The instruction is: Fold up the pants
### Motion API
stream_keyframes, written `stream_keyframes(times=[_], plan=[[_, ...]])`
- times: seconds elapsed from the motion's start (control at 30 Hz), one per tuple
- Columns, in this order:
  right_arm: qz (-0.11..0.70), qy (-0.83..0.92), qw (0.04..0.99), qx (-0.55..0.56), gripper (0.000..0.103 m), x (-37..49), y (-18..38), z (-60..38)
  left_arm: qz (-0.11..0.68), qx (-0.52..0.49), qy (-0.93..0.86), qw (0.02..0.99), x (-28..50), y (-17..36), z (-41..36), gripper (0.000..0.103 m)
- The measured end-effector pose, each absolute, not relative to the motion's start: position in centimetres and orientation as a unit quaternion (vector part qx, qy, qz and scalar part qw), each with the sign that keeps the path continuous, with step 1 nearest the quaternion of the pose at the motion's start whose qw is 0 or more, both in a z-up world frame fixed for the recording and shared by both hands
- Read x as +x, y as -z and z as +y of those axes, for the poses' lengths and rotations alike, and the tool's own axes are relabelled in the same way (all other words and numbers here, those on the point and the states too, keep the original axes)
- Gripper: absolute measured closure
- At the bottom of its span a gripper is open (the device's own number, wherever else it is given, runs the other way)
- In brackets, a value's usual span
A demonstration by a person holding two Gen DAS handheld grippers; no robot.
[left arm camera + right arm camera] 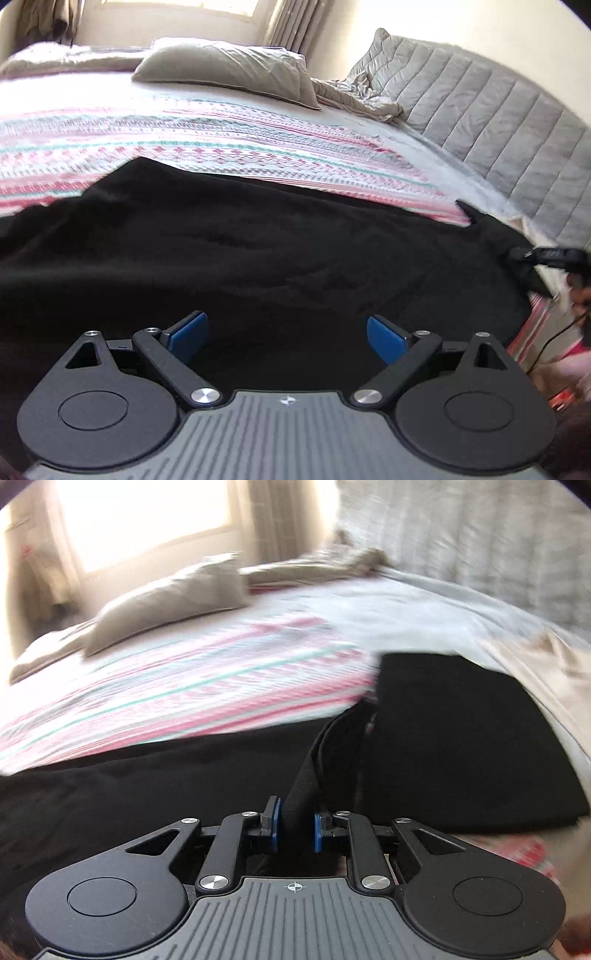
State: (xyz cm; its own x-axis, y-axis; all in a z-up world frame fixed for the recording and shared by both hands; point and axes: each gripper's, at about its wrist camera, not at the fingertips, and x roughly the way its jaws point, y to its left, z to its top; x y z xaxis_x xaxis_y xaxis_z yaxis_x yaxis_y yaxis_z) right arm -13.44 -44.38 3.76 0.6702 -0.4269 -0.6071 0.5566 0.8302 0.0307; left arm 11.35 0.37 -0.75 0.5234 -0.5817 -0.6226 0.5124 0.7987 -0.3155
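Left hand-held gripper (pixel 287 334): jaws spread wide, blue pads (pixel 190 334) angled outward, nothing between them; poised just above the black pants (pixel 258 240), pointing downward across the cloth. Right hand-held gripper (pixel 295 829): jaws drawn close, blue pads (pixel 275 827) nearly parallel, pressed on a bunched fold of the pants rising between them. In the left wrist view, seen as a dark, blurred tip at the far right edge of the pants (pixel 539 254), with part of a hand (pixel 581 295) just behind it, too blurred for detail. Both tilted downward toward the pants, well apart from each other along the cloth.
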Motion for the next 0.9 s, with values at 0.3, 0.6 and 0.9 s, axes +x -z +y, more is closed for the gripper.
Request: stream_keyframes(times=[0.3,0.6,0.9], plan=[[0.355,0.129,0.926,0.015,0.086,-6.1,-2.5,-34.2,0.408,-0.152,0.347,0.831,13.2,1.8,0.0,0.030],[0.418,0.005,0.908,-0.041,0.086,-1.8,1.2,-25.0,0.443,-0.267,0.369,0.772,15.3,3.4,-0.6,0.045],[0.420,-0.066,0.904,-0.038,0.086,-1.5,1.2,-21.7,0.448,-0.334,0.359,0.748,16.7,4.2,-1.3,0.045]])
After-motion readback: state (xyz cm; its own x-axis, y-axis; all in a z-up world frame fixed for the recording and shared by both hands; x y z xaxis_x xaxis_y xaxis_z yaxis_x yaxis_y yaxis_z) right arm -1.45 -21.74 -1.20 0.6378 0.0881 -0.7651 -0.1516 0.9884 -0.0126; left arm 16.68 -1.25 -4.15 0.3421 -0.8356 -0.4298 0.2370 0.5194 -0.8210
